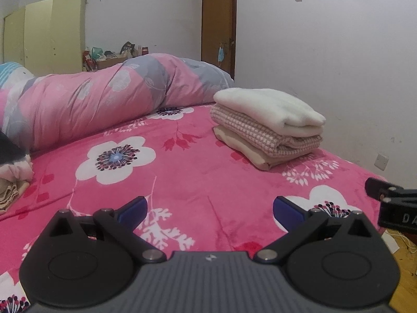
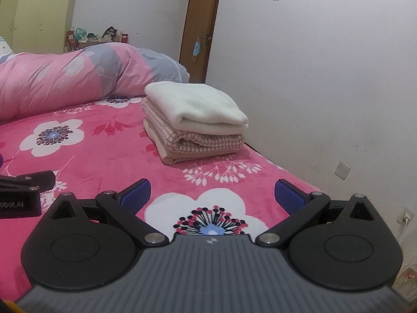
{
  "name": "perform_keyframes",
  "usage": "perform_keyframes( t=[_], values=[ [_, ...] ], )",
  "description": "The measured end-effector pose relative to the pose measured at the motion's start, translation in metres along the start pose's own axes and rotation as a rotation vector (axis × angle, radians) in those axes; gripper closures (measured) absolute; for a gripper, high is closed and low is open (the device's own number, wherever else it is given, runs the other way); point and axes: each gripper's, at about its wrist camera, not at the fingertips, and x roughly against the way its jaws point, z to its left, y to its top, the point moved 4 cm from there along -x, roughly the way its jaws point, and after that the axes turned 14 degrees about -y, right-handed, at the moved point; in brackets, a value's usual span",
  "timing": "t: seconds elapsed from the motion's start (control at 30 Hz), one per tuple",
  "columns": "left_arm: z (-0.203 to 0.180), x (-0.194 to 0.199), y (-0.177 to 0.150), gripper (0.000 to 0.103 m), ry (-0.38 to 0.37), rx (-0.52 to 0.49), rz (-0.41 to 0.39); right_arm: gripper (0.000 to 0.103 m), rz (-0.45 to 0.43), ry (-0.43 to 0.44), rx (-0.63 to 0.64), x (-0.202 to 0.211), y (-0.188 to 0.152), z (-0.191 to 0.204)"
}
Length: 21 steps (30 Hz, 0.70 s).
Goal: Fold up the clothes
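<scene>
A stack of three folded clothes (image 1: 268,127) (image 2: 195,122) rests on the pink flowered bed near the wall: a white piece on top, a pink checked one under it, a beige one at the bottom. My left gripper (image 1: 209,208) is open and empty, low over the bedspread in front of the stack. My right gripper (image 2: 212,193) is open and empty too, close to the bed's right edge. Unfolded clothes (image 1: 13,180), beige and pale pink, lie at the far left of the left wrist view. Each gripper's body shows at the edge of the other's view.
A rolled pink and grey quilt (image 1: 104,96) lies across the back of the bed (image 1: 208,172). The white wall (image 1: 338,65) runs along the bed's right side. A brown door (image 1: 219,23) and a yellow wardrobe (image 1: 44,36) stand behind.
</scene>
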Motion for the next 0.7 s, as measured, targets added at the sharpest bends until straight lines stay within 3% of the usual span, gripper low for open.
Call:
perform_keyframes(
  t=[0.3, 0.7],
  values=[
    [0.005, 0.001, 0.004, 0.0, 0.016, -0.01, 0.016, 0.001, -0.025, -0.021, 0.037, 0.005, 0.007, 0.004],
    [0.006, -0.003, -0.002, 0.0, 0.007, -0.013, 0.06, 0.001, 0.041, -0.001, 0.014, -0.005, -0.002, 0.004]
  ],
)
